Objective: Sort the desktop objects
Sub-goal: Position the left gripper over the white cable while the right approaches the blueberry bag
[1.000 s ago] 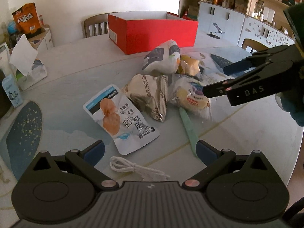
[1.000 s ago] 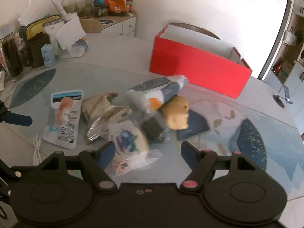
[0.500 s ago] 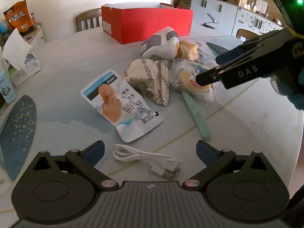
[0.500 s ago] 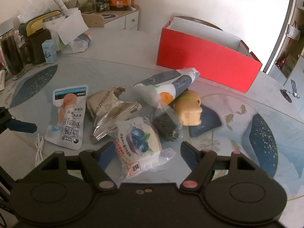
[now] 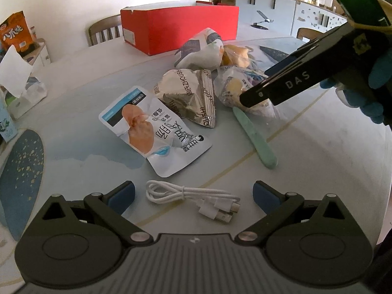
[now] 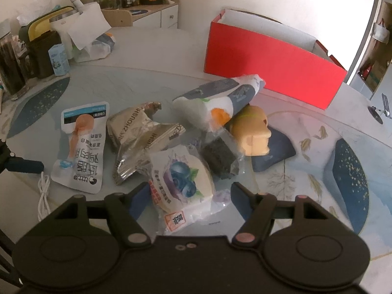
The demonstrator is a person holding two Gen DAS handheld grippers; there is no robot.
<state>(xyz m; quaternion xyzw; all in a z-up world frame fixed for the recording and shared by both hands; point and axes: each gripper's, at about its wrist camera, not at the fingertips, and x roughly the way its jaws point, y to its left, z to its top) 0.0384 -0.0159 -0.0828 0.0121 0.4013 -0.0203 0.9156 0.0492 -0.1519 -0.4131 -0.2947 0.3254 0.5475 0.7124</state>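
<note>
My left gripper (image 5: 193, 193) is open, low over a coiled white USB cable (image 5: 193, 198) that lies between its fingers. Beyond it lie a white chicken snack pouch (image 5: 152, 129), a silver foil pack (image 5: 188, 95) and a green stick (image 5: 254, 138). My right gripper (image 6: 188, 193) is open around a blueberry bread packet (image 6: 181, 178), its fingers on either side and not closed on it. Behind that packet sit a dark seaweed pack (image 6: 218, 154), a yellow toy head (image 6: 252, 132), a white-and-grey bag (image 6: 218, 98) and a red box (image 6: 269, 58).
Cups, a tissue pack (image 6: 93, 46) and jars crowd the table's far left. A dark blue pouch (image 6: 274, 152) lies under the toy head. A chair (image 5: 105, 30) stands behind the table. The right gripper's body (image 5: 306, 76) reaches in from the right in the left wrist view.
My left gripper has drawn back and down, bringing the white cable fully between its fingers. My right gripper has moved forward and down, so the blueberry packet now sits between its fingers.
</note>
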